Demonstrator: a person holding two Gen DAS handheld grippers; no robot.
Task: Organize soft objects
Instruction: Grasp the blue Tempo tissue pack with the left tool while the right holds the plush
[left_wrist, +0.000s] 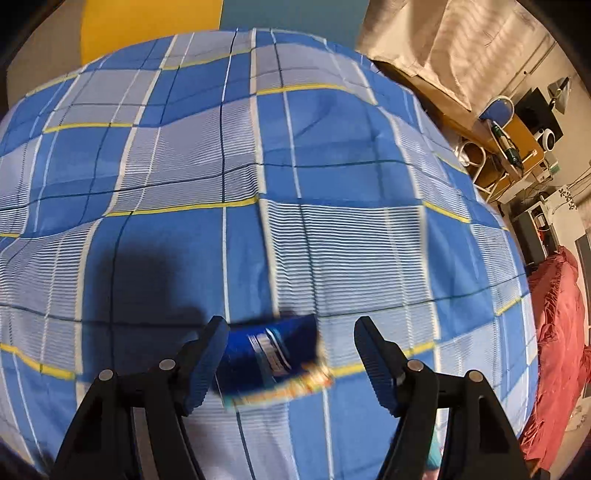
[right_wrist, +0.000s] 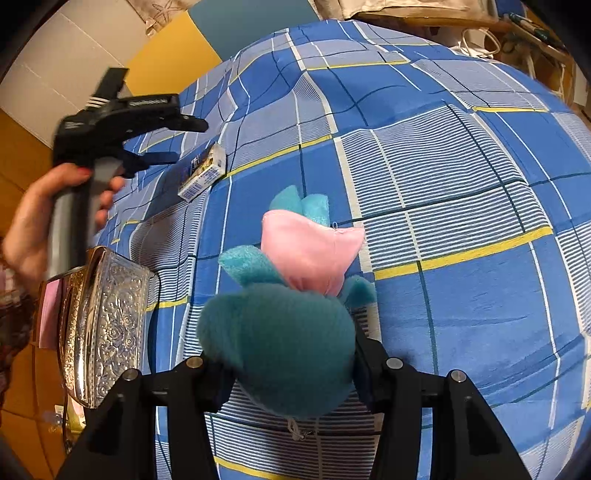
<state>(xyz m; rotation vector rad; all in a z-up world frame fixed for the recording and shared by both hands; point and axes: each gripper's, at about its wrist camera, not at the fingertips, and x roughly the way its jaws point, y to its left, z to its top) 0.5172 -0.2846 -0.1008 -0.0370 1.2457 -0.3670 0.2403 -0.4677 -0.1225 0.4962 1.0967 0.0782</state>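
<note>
Plush toy (right_wrist: 280, 332) sits clamped in the right hand-held gripper (right_wrist: 291, 373) at lower centre, unplaced, while the left hand-held gripper (left_wrist: 291, 354), jaws apart, straddles a small box (left_wrist: 273, 362) on the bed (left_wrist: 332, 240).

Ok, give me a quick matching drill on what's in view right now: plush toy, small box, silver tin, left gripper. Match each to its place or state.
Things:
1. plush toy
2. small box
3. silver tin
4. left gripper

Places or states:
A. at the left edge of the bed, embossed with a rose pattern
B. open, over the box
C. clamped between the right gripper fingers
D. lying on the checked sheet, not gripped

Pairs: 1-C, 2-D, 3-A, 4-B
</note>
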